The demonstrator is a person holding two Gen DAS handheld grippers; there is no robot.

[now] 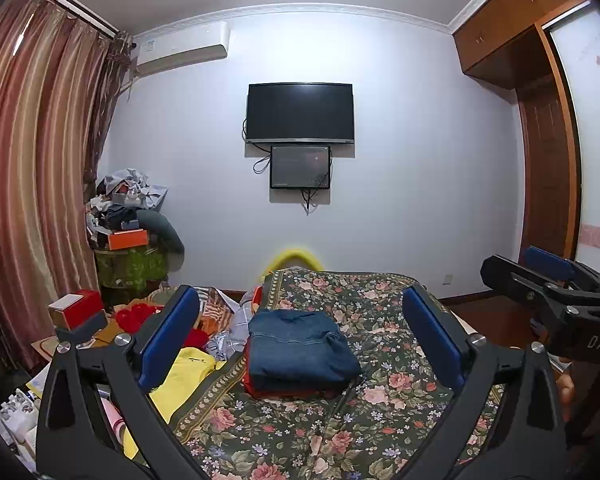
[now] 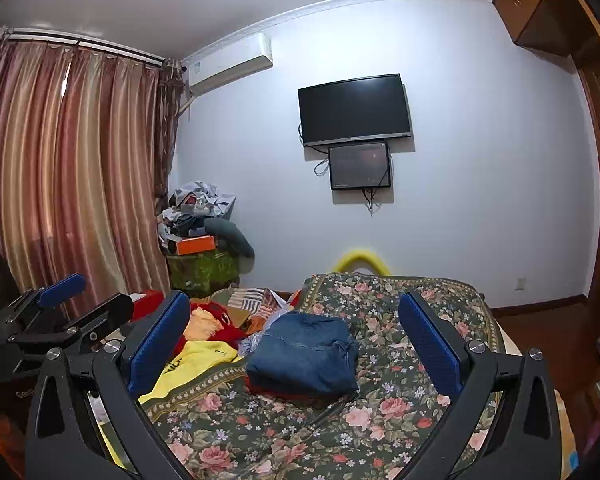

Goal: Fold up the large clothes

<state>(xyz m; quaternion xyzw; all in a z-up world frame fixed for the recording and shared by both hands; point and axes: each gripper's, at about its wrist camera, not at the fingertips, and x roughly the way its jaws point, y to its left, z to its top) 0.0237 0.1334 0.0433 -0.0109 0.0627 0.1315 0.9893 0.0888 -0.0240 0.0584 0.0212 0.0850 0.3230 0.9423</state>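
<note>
Blue denim garment [image 1: 302,348] on floral bedspread [image 1: 380,400]

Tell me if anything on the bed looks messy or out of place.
The folded jeans sit neatly on the floral bedspread. To their left, a heap of unfolded clothes lies crumpled, and a yellow garment hangs over the bed's edge.

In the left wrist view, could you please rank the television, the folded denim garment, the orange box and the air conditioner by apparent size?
1. Television and folded denim garment: alike; the denim is nearer, so unsure.
2. Air conditioner.
3. Orange box.
</note>
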